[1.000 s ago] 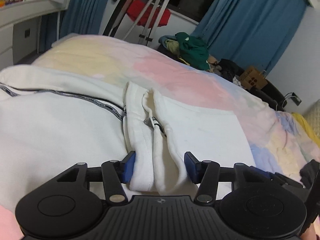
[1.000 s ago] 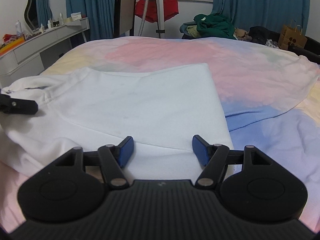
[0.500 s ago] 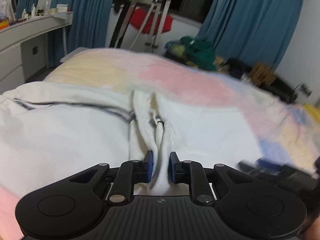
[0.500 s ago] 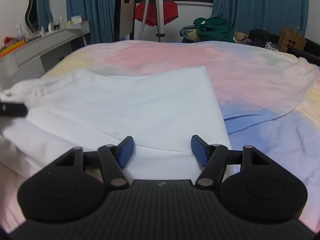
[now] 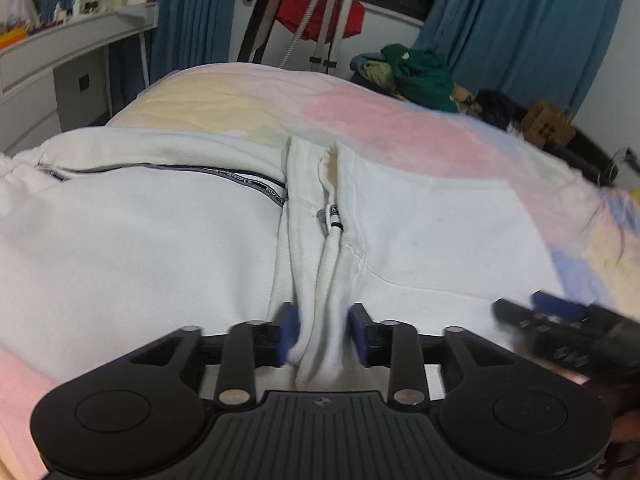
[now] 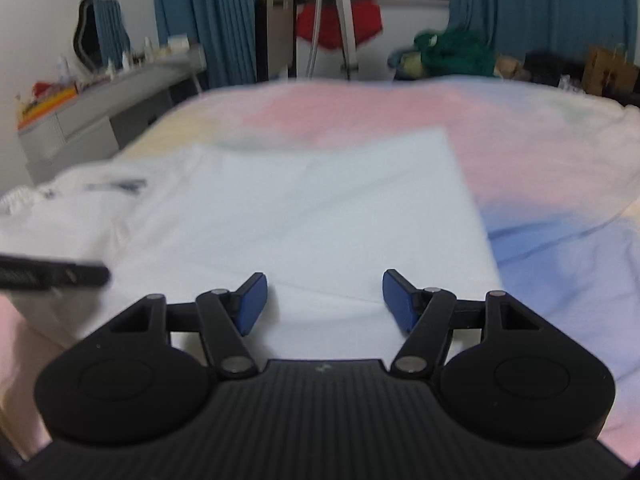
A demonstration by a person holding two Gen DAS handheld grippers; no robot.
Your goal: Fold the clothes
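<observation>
A white zip-up hoodie (image 5: pixel 140 248) lies spread on the pastel bedspread (image 5: pixel 400 120). Its ribbed collar fold (image 5: pixel 320 320) with the zip pull (image 5: pixel 330 216) runs between the blue pads of my left gripper (image 5: pixel 322 334), whose jaws stand partly apart around the fold with small gaps. My right gripper (image 6: pixel 322 300) is open and empty, hovering over the flat white body of the hoodie (image 6: pixel 320 208). The right gripper shows blurred at the right edge of the left wrist view (image 5: pixel 560 328); the left gripper's tip shows in the right wrist view (image 6: pixel 52 276).
A grey dresser (image 6: pixel 100 112) stands left of the bed. A tripod stand with a red cloth (image 5: pixel 320 20), a pile of green clothes (image 5: pixel 420 72) and cardboard boxes (image 5: pixel 548 128) sit beyond the bed's far edge, before blue curtains.
My left gripper closed on the collar fold half a second ago and has now widened again. My right gripper stayed open and shifted a little; both views are blurred by motion.
</observation>
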